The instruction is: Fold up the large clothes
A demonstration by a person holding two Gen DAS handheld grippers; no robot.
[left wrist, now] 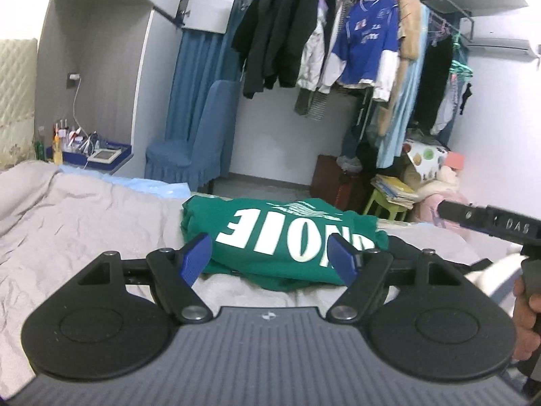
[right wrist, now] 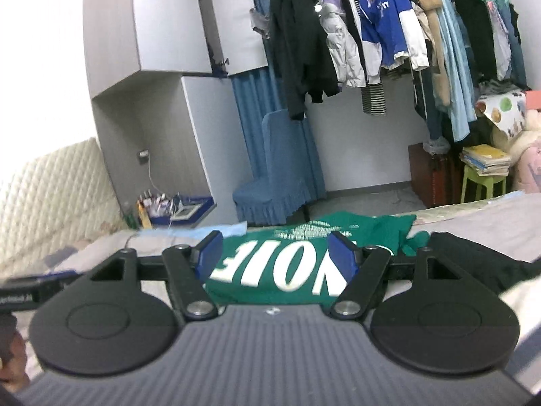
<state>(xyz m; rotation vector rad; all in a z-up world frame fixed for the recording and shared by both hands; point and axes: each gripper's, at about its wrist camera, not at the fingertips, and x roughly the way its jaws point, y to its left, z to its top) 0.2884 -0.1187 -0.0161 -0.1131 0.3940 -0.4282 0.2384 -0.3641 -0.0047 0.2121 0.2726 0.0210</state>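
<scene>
A folded green shirt (left wrist: pixel 280 237) with white letters lies on the grey bed (left wrist: pixel 84 216), near its far edge. My left gripper (left wrist: pixel 272 255) is open and empty, hovering just in front of the shirt. The right gripper body (left wrist: pixel 490 225) shows at the right edge of the left wrist view. In the right wrist view the green shirt (right wrist: pixel 280 264) lies just beyond my right gripper (right wrist: pixel 275 253), which is open and empty. A black garment (right wrist: pixel 473 260) lies to the shirt's right.
A blue-covered chair (left wrist: pixel 199 135) stands beyond the bed. A rack of hanging clothes (left wrist: pixel 355 40) fills the back wall. A bedside table with bottles (left wrist: pixel 84 149) is at the left. A green stool with books (left wrist: pixel 392 196) is at the right.
</scene>
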